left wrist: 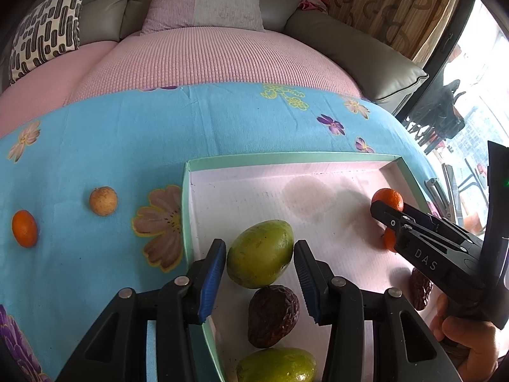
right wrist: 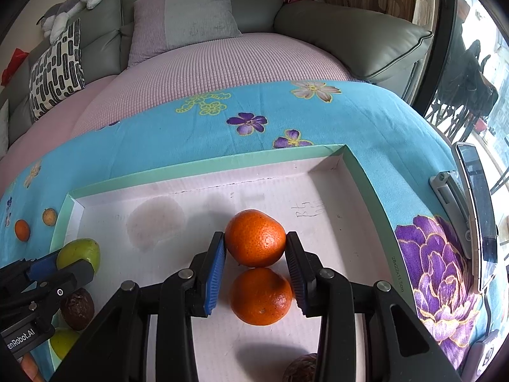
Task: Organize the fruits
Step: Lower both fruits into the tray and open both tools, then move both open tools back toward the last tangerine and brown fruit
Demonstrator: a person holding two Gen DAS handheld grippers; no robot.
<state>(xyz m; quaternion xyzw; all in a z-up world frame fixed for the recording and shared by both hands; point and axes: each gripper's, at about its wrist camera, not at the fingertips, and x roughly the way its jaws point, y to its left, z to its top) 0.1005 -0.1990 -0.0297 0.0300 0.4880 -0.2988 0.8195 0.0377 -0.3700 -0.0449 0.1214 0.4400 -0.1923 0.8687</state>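
right wrist: right gripper pads touching far orange inside box, apparently gripping, lining oranges up; left gripper open astride mango, not gripping.

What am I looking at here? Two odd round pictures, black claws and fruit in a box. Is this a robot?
No robot: a person holds a clamp-like tool in each hand, each with its own wide-angle camera looking along its jaws. One picture is from the left gripper, whose open jaws flank a green fruit without gripping it. The other is from the right gripper, jaws pressed on the farther orange. Both fruits sit in a shallow box on a blue flowered cloth, where a small orange and a tan fruit wait outside.
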